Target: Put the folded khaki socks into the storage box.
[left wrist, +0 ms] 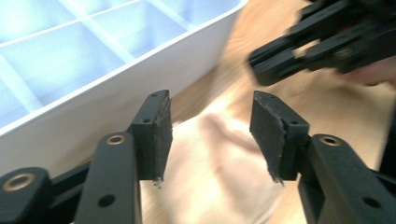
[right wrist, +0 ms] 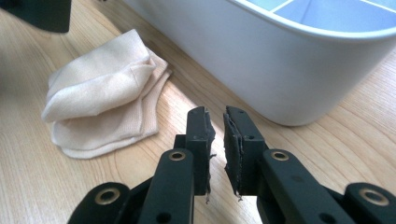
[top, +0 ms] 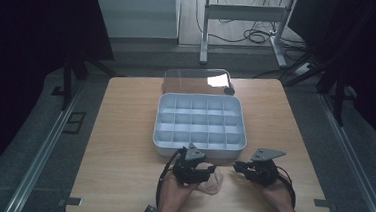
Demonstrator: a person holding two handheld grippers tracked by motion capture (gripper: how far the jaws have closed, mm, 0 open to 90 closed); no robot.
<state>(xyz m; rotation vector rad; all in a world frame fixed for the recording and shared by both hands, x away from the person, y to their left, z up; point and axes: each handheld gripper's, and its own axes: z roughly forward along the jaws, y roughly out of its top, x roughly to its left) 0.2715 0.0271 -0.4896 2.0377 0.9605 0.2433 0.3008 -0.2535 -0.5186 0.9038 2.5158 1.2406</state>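
Note:
A folded beige cloth (top: 216, 182) lies on the wooden table just in front of the white compartment box (top: 157, 126). My left gripper (top: 210, 169) hovers right over the cloth (left wrist: 215, 163), open, with nothing between its jaws. The box's near wall (left wrist: 93, 102) runs along its left side. My right gripper (top: 237, 165) is to the right of the cloth, pointing left toward it, its jaws almost together around nothing. In the right gripper view the gripper (right wrist: 218, 119) is low over bare wood, and the cloth (right wrist: 102, 88) lies ahead on its left, by the box's rounded corner (right wrist: 261, 51).
The box's compartments look empty. Its clear lid (top: 193, 80) lies flat behind it at the table's far edge. Bare tabletop (top: 124, 131) spreads to the left and right of the box. A metal desk frame and cables stand on the floor beyond.

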